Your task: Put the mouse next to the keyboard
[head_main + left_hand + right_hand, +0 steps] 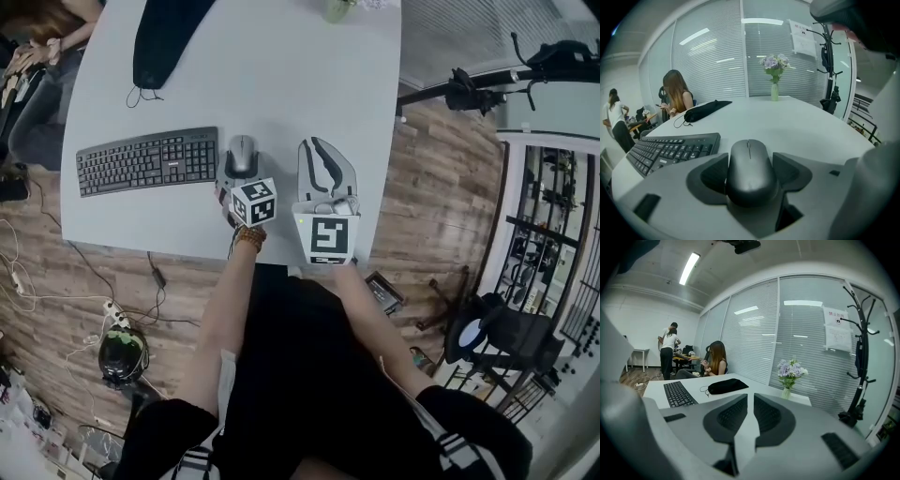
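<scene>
The mouse, dark grey, smooth and low-domed with a thin wheel slit down its front, lies on the white table just beside the right end of the black keyboard, its long axis running away from the person. The left gripper holds it, a dark pad pressed against each flank. The head view shows what room there is: bare tabletop stretches beyond the mouse to a black pouch near the far side, while the table's near edge runs close behind both grippers and its right edge lies just past the right gripper, with wooden floor beyond. That gripper hovers to the right of the mouse and apart from it, its jaws drawn almost together with only a thin slit of white table showing between them and nothing in them. The gripper views add what the head view misses: a vase of pale flowers at the table's far end, a seated person behind the pouch, and a coat stand against the blinds.
</scene>
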Demonstrator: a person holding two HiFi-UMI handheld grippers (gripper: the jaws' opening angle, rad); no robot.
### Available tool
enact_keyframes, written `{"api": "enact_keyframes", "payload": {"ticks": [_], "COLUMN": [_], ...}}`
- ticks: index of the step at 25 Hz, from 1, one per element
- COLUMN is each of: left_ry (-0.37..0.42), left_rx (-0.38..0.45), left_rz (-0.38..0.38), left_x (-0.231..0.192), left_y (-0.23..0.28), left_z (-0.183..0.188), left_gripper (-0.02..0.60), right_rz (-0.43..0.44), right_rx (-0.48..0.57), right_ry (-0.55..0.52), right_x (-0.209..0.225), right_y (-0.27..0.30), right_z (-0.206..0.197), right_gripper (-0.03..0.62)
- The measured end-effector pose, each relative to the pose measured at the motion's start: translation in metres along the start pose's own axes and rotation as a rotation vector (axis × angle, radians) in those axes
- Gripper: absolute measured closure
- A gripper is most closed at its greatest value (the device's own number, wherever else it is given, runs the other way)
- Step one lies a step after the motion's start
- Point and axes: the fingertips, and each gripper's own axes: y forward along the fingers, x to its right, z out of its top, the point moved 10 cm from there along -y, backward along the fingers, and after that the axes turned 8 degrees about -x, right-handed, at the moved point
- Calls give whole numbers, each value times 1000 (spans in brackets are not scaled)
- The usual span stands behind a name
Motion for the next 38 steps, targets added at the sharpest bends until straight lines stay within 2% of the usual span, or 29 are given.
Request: {"api": "enact_keyframes", "payload": {"ticks": [7,24,38], "left_ry": [47,21,51], "left_rx": [-5,169,280], "left_rz": [-26,-26,-14], "left_x": [1,-7,-10], "left_y": [-6,-71,-131], "left_z": [1,41,64], "left_gripper": [279,279,281], "right_rz": [-12,-25,-25], "right_rx": [1,47,78], "right_ry": [4,13,8], "right_x": [-1,1,-2], "right_y": [-12,-38,-63], "right_z": [1,15,27], "right_gripper": [565,564,565]}}
